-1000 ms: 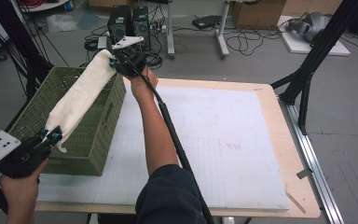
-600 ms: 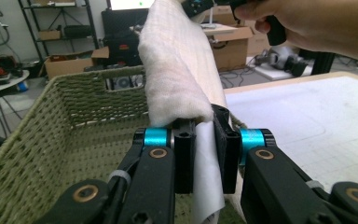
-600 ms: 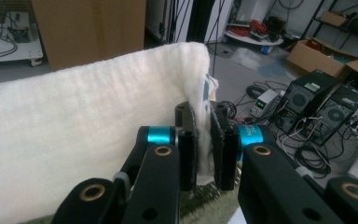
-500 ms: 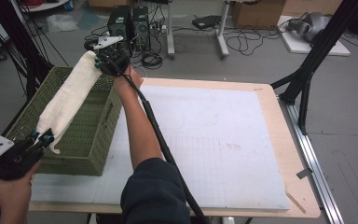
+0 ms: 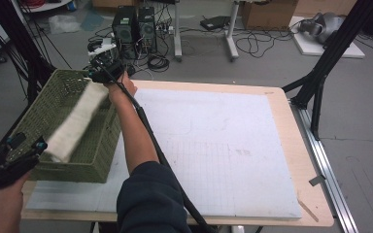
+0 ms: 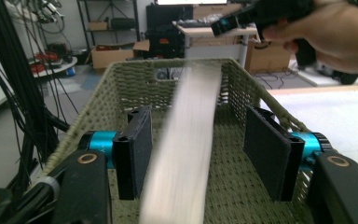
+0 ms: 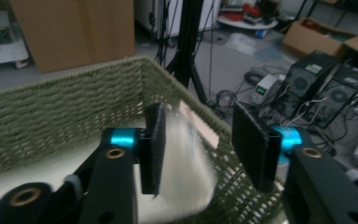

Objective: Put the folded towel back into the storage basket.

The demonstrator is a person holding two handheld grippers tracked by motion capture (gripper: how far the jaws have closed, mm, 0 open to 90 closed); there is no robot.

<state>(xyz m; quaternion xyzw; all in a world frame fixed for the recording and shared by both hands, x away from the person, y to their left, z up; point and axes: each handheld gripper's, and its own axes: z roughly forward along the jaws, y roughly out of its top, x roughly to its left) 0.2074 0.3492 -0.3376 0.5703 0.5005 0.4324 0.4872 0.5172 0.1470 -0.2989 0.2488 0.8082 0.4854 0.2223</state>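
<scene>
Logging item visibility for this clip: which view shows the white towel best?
The high view: the white towel appears full length, over the green basket. The left gripper view shows a blurred strip between the open jaws; the right gripper view shows one blurred end by the basket rim.

basket [image 5: 85, 160] on table's [image 5: 281, 160] left edge, towel [image 5: 75, 124] lengthwise over basket, computers [image 5: 133, 24] on floor behind
</scene>
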